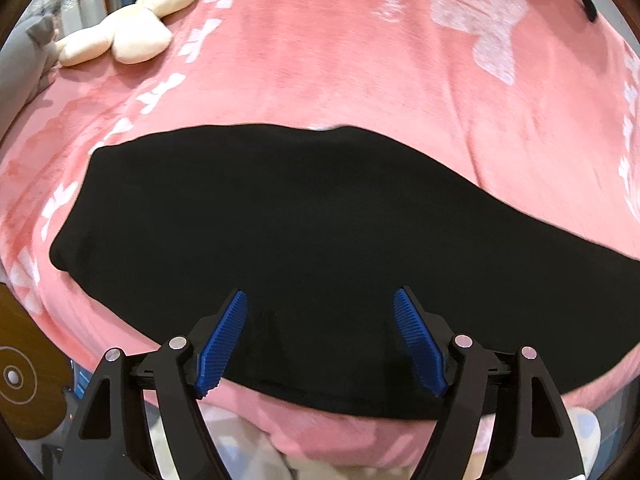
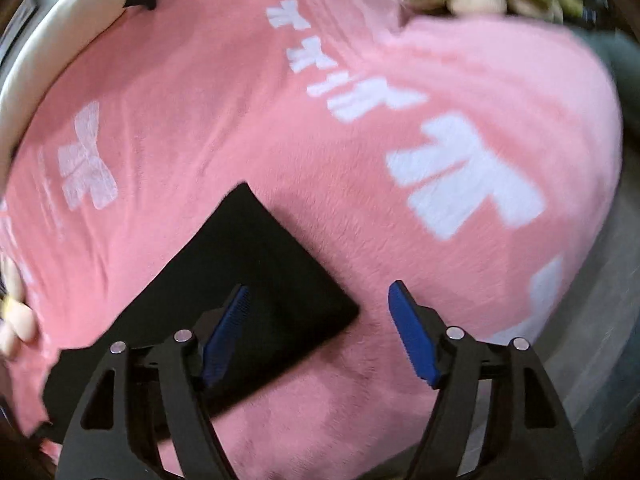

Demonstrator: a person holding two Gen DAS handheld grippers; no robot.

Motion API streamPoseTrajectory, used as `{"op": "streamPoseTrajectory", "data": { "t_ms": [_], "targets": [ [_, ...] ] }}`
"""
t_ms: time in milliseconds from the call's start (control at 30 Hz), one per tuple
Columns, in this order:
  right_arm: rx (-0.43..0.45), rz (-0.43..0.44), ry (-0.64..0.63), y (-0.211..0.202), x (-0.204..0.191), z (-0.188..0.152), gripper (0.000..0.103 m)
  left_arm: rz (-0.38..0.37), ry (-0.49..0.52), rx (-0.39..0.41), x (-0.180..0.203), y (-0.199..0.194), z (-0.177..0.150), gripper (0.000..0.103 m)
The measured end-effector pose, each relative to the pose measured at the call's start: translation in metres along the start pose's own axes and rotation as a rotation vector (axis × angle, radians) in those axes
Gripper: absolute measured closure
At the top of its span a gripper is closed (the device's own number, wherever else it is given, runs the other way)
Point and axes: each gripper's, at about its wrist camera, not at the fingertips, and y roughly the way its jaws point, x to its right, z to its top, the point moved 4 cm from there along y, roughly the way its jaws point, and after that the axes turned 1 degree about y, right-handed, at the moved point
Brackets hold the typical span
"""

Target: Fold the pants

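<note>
- Black pants (image 1: 280,232) lie flat on a pink blanket (image 1: 320,60) with white lettering; soft backing, likely chosen so the cloth spreads smooth
- left gripper (image 1: 320,340) hovers over the near hem, jaws wide apart, nothing between the blue pads (image 1: 224,344); looks set to pinch that edge
- right gripper (image 2: 320,332) jaws also spread, empty; one finger over a squared corner of the pants (image 2: 256,264), the other over bare blanket
- That neat corner suggests a fold already laid
- Cream plush toy (image 1: 132,28) sits at the blanket's far edge, well clear
- Right view blurred; fine creases unreadable
</note>
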Motion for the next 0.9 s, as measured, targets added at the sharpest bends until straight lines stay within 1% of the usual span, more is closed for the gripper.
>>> {"op": "streamPoseTrajectory", "data": {
  "t_ms": [33, 100, 167, 200, 233, 267, 300, 400, 500, 600, 633, 700, 767, 833, 900],
  "targets": [
    [-0.008, 0.008, 0.009, 0.007, 0.003, -0.002, 0.032, -0.001, 0.007, -0.003, 0.004, 0.000, -0.002, 0.029],
    [0.024, -0.013, -0.014, 0.010, -0.003, -0.007, 0.032, -0.007, 0.020, -0.014, 0.012, 0.000, -0.005, 0.029],
    [0.041, -0.047, -0.061, 0.009, -0.008, -0.010, 0.041, -0.007, 0.029, -0.021, 0.016, 0.001, -0.007, 0.029],
    [0.042, -0.044, -0.077, 0.008, -0.011, -0.010, 0.051, -0.006, 0.034, -0.024, 0.018, 0.002, -0.007, 0.029],
    [0.035, -0.030, -0.076, 0.008, -0.012, -0.009, 0.065, -0.005, 0.040, -0.026, 0.020, 0.002, -0.007, 0.029],
    [0.024, -0.003, -0.065, 0.007, -0.013, -0.008, 0.076, -0.002, 0.048, -0.028, 0.021, 0.003, -0.008, 0.029],
    [0.007, 0.037, -0.048, 0.007, -0.016, -0.007, 0.081, 0.000, 0.052, -0.029, 0.022, 0.003, -0.008, 0.029],
    [0.016, 0.070, -0.055, 0.001, -0.031, -0.002, 0.083, 0.001, 0.055, -0.026, 0.022, 0.003, -0.009, 0.029],
    [0.026, 0.179, -0.038, -0.010, -0.060, 0.000, 0.083, -0.004, 0.042, -0.031, 0.018, 0.003, -0.011, 0.029],
    [0.026, 0.292, -0.062, -0.017, -0.107, -0.003, 0.083, -0.007, 0.026, -0.035, 0.009, 0.003, -0.012, 0.029],
    [0.022, 0.340, -0.075, -0.019, -0.128, -0.006, 0.083, -0.007, 0.024, -0.035, 0.006, 0.002, -0.012, 0.029],
    [0.010, 0.411, -0.113, -0.020, -0.168, -0.012, 0.083, 0.001, 0.024, -0.031, -0.002, 0.001, -0.013, 0.029],
    [-0.001, 0.460, -0.150, -0.022, -0.200, -0.019, 0.083, 0.008, 0.023, -0.026, -0.008, 0.001, -0.013, 0.029],
    [-0.019, 0.518, -0.202, -0.027, -0.242, -0.029, 0.083, 0.012, 0.017, -0.023, -0.018, 0.000, -0.013, 0.029],
    [-0.039, 0.562, -0.240, -0.032, -0.271, -0.040, 0.083, 0.016, 0.008, -0.022, -0.028, 0.000, -0.013, 0.029]
  ]
}}
